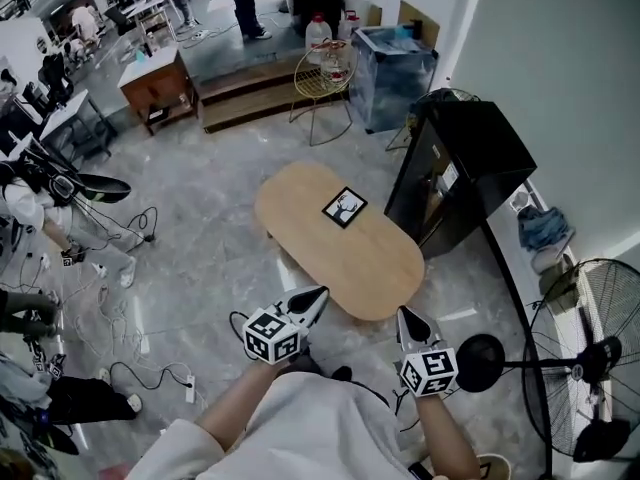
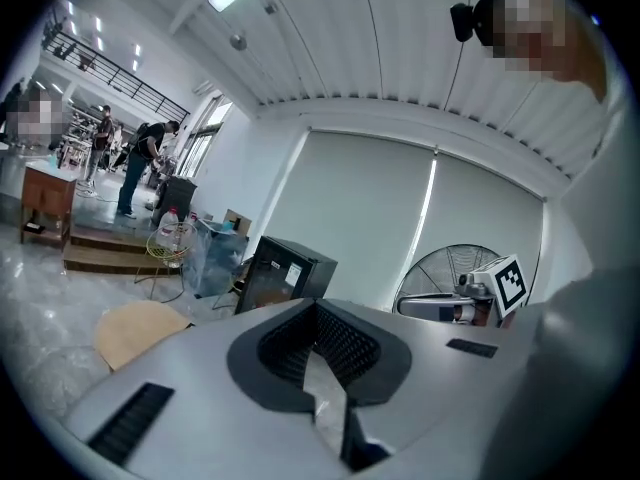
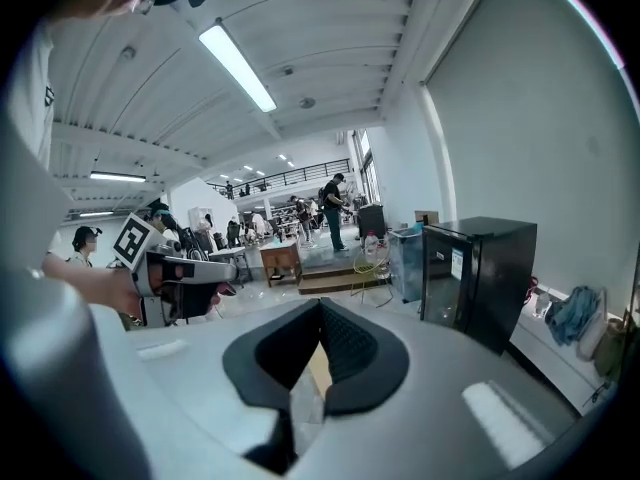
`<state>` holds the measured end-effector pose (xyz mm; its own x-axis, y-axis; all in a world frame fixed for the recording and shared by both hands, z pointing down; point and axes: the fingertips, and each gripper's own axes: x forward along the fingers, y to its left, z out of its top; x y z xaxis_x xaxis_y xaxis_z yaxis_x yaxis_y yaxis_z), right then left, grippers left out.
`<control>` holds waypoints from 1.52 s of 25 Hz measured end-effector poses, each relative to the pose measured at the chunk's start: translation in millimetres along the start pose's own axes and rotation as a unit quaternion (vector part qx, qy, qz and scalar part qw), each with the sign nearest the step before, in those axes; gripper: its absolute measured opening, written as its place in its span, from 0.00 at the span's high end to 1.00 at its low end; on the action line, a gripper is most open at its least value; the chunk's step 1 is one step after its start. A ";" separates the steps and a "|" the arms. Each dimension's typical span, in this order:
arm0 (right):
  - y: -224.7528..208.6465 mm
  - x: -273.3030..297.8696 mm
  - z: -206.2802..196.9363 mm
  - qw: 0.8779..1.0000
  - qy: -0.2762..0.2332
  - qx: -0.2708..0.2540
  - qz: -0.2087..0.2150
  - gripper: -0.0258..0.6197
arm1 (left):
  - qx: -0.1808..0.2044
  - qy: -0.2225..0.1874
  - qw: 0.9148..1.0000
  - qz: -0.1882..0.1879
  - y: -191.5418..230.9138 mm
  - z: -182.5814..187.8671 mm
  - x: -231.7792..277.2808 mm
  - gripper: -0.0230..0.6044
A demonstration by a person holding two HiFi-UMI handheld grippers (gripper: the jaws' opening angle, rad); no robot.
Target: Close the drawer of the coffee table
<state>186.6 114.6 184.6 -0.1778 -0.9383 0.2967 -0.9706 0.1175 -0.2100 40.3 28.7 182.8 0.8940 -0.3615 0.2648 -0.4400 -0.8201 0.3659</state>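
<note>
The coffee table is an oval with a light wood top and a black-and-white marker card on it. From above, none of its drawer front shows. Both grippers hang close to my body, in the air just short of the table's near end. My left gripper points at that end, its jaws shut with nothing between them. My right gripper is beside it, jaws also meeting at the tip and empty. The table top shows low at the left of the left gripper view.
A black cabinet stands right of the table. A standing fan is at the far right. Cables and a power strip lie on the marble floor at left. A wire chair and wooden steps stand beyond the table.
</note>
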 end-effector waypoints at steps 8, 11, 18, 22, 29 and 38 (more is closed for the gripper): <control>6.6 -31.0 0.5 1.000 -0.013 -0.005 0.004 0.94 | 0.007 -0.014 1.000 0.006 -24.5 -2.1 -27.3 0.95; 8.6 -36.5 2.3 1.000 -0.016 -0.006 -0.001 0.94 | 0.006 -0.018 1.000 0.005 -24.7 -0.6 -35.5 0.95; 22.6 -30.9 20.6 0.999 -0.033 -0.023 -0.020 0.94 | 0.014 -0.023 1.000 -0.002 -7.2 19.5 -49.7 0.95; 37.4 -22.3 40.6 0.998 -0.045 -0.032 -0.022 0.94 | 0.019 -0.026 0.999 -0.008 4.4 35.2 -58.3 0.95; 45.0 -3.5 56.6 0.998 -0.050 -0.027 -0.025 0.95 | 0.021 -0.030 0.999 -0.018 22.3 55.9 -55.1 0.95; 53.1 4.2 65.2 0.998 -0.054 -0.034 -0.030 0.95 | 0.018 -0.031 0.999 -0.026 32.3 62.7 -57.0 0.95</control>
<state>144.9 95.7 114.0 -0.1032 -0.9736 0.2037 -0.9884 0.0775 -0.1307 -19.5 -5.0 123.6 0.9193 -0.3445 0.1901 -0.3910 -0.8534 0.3446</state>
